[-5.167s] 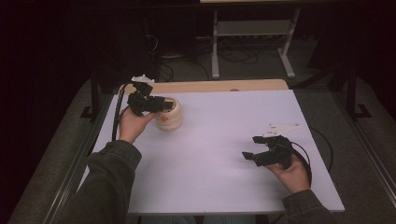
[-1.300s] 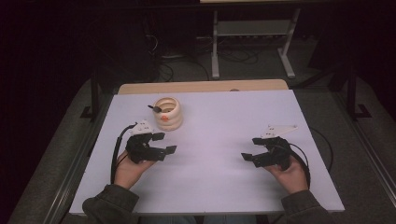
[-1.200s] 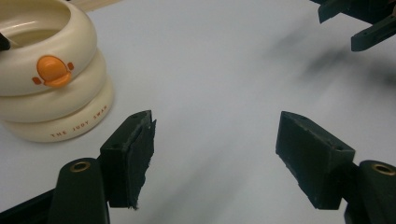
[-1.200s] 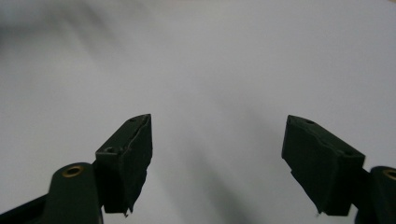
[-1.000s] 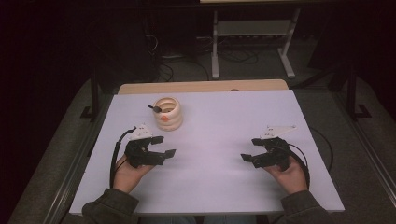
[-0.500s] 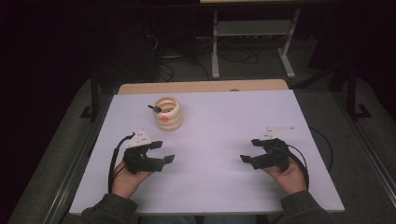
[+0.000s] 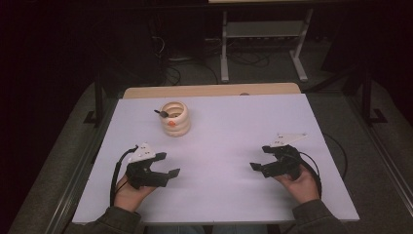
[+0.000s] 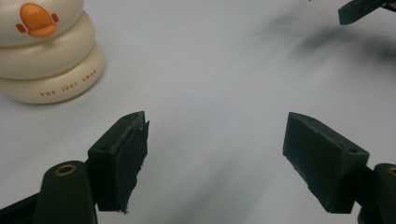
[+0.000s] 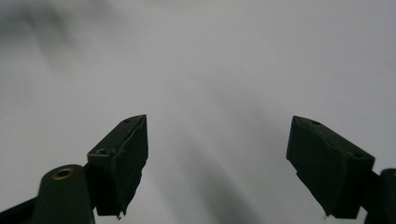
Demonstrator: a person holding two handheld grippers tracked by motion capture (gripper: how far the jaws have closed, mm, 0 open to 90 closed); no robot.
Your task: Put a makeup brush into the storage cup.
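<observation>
Both claws rest apart on the white surface (image 7: 234,146), jaws spread wide and empty: left claw (image 7: 163,165), right claw (image 7: 259,158). The cream ringed cup (image 7: 175,118) stands upright beyond the left claw, a dark stick (image 7: 160,112) leaning from it. A careless reach could tip the cup.

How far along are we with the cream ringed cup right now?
Looks mostly done: the cream cup stands upright at the table's far left with a dark item sticking out of its rim. Nothing is in hand: the left claw and right claw are both open, low over bare tabletop near the front edge. Nothing else left to handle is visible.
</observation>
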